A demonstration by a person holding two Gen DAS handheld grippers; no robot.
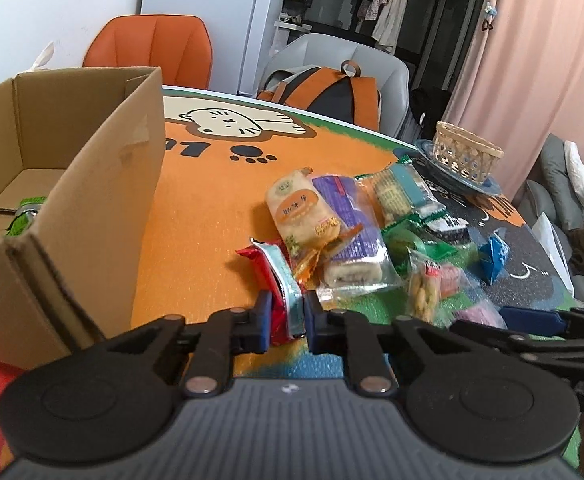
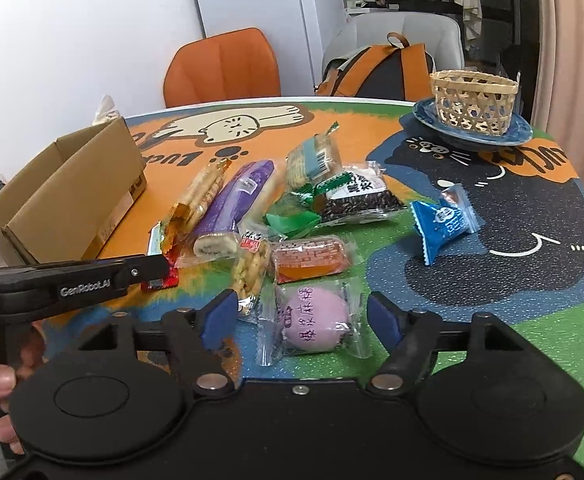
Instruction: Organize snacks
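Cardboard box (image 1: 92, 184) holds one green snack (image 1: 24, 216); beside it our left gripper (image 1: 286, 312) pinches a red packet (image 1: 280, 296), our right gripper (image 2: 301, 320) gapes around a purple mochi (image 2: 315, 320), and the pile (image 2: 292, 208) remains.

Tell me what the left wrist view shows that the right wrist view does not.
Only the left wrist view shows inside the cardboard box, where a green packet lies, and the left tool shut on the red and silver packet. Only the right wrist view shows the purple ball snack between the open right tool. Both show the snack pile, woven basket and blue plate.
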